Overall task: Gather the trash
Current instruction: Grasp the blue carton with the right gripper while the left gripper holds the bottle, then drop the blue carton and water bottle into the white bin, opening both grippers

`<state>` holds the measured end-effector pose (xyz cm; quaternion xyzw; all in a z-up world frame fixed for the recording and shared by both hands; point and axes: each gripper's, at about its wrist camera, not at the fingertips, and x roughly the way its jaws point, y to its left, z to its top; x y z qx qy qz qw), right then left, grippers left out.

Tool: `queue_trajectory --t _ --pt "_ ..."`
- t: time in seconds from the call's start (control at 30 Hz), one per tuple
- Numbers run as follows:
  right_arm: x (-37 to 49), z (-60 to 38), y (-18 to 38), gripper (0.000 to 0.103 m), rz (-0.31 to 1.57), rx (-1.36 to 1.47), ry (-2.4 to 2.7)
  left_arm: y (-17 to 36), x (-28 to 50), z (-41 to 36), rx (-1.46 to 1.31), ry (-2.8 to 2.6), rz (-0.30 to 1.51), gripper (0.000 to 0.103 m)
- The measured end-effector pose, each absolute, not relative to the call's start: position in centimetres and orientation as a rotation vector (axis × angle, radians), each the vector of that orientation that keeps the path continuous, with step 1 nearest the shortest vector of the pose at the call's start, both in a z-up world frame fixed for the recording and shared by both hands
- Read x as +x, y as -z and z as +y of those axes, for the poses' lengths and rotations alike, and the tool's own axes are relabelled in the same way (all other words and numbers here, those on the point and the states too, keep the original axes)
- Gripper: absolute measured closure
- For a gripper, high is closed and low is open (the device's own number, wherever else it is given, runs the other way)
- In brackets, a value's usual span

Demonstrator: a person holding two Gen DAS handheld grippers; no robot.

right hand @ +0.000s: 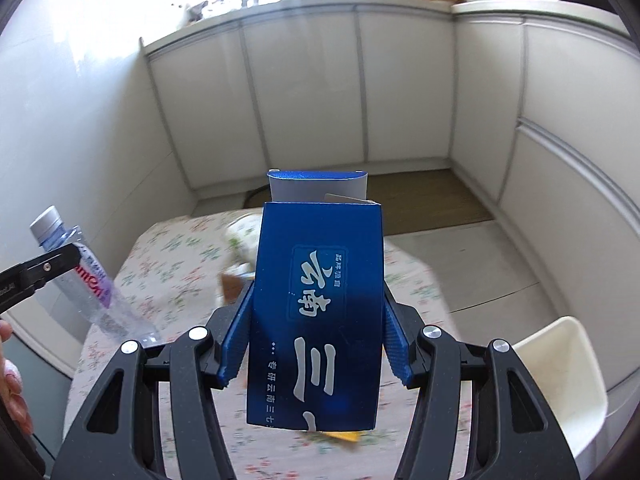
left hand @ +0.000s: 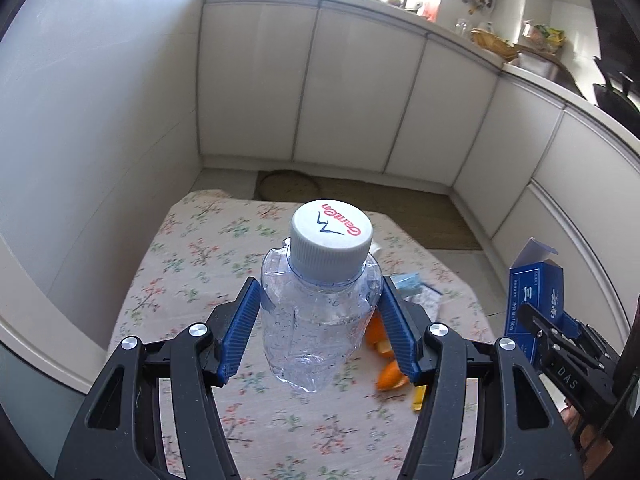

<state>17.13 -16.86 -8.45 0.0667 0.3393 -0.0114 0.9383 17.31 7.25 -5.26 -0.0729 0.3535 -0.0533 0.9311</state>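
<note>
My left gripper is shut on a crushed clear plastic bottle with a white cap, held above the table. The bottle also shows at the left of the right wrist view. My right gripper is shut on a blue cardboard box with white lettering and an open top flap; this box shows at the right of the left wrist view. Orange peel pieces, a yellow scrap and paper wrappers lie on the floral tablecloth.
A white bin stands at the table's right side. White cabinets run along the far wall and the right. A brown mat lies on the floor beyond the table. A white cup-like item sits on the table, blurred.
</note>
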Motion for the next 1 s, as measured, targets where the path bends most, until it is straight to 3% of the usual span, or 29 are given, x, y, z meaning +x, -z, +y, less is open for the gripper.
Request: queue_trajectory --t 0.33,0.83,1.0 --pt "15.0 -25.4 7.5 0.046 0.652 0.119 0.26 5.1 16.9 1.2 -0.117 0.2 0.7 0.046" --pt "11.7 -37.2 9.6 0.045 0.788 0.156 0.492 6.0 16.9 -8.5 -0.171 0.366 0.714 0.046" --pt "10.1 -39.9 9.5 0.031 0.765 0.17 0.547 6.1 16.7 -13.3 -0.161 0.45 0.72 0.046"
